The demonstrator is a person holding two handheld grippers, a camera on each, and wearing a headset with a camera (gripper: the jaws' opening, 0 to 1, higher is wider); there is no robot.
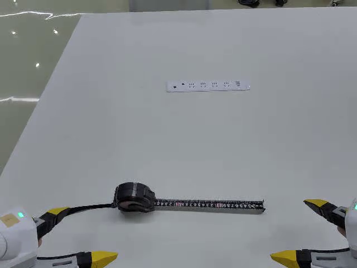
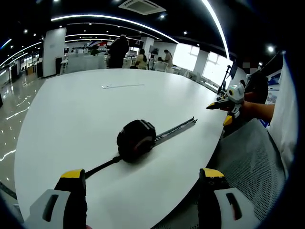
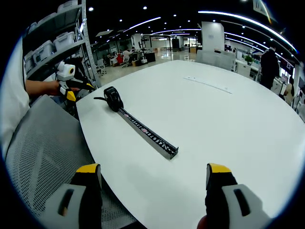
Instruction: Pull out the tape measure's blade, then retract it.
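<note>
Left gripper sits at the near-left corner of the table, jaws spread wide with nothing between them, one tip close to the tape's black strap. The tape lies near the front edge, a bit left of center, with the blade out flat on the table, running to the right. Right gripper is at the near-right, jaws also wide apart and empty, clear of the blade's end, and a power strip lies well back mid-table.
</note>
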